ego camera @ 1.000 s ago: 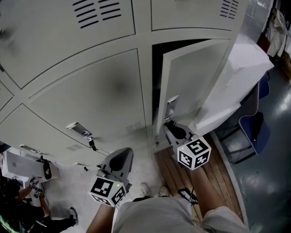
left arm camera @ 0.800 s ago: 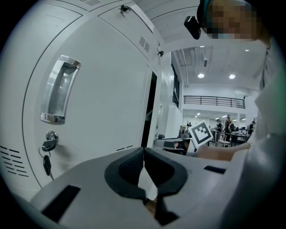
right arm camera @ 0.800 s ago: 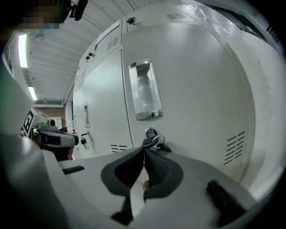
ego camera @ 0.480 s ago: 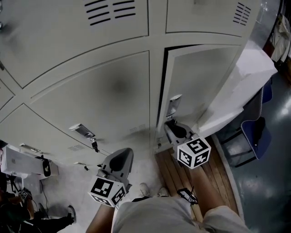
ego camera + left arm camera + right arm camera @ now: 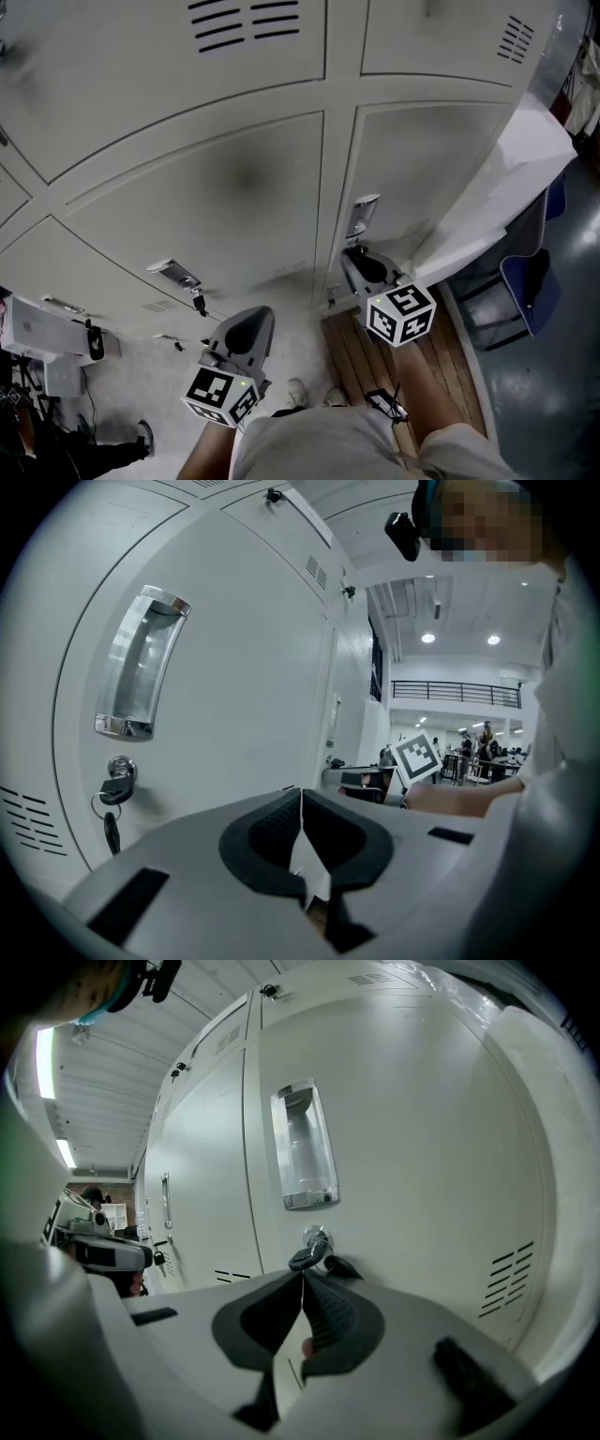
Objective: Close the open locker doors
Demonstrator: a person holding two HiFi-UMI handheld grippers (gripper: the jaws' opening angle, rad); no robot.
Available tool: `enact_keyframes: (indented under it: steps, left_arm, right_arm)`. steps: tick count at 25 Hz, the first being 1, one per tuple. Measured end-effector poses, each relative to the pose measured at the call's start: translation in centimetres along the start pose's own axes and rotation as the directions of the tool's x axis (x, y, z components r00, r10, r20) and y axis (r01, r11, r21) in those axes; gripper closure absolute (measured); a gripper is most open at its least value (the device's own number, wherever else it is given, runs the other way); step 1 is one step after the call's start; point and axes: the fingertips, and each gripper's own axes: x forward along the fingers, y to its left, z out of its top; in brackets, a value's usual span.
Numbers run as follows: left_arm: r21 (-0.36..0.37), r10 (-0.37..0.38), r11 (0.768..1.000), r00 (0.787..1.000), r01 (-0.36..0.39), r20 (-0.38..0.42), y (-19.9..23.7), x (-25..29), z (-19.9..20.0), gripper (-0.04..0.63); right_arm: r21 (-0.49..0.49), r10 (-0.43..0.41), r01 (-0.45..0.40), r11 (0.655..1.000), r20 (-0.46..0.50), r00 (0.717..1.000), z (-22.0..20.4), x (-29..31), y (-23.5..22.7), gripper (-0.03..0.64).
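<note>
Right gripper [image 5: 364, 262], jaws pressed together on nothing, points straight at the right locker door [image 5: 427, 159] just below its key [image 5: 307, 1257] — door apparently flush with the frame — while the left gripper [image 5: 246, 330], jaws likewise together, hangs farther back.

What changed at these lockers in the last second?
The right-hand locker door swung from ajar to shut, flush with its frame, the right hand-held gripper following near its key, jaws together. The left hand-held gripper stayed low, shut and empty; the neighbouring doors stayed closed.
</note>
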Motion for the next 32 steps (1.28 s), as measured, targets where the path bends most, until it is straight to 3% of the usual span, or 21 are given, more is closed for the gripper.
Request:
enact_keyframes:
  steps: [32]
  left_arm:
    - [-0.02,0.014,1.0,1.0,-0.013,0.015,0.0,-0.5,-0.2,0.575]
  right_arm:
    - [0.003,0.016,-0.016,1.0,-0.025,1.0,-0.5,-0.3,0.8,0.589]
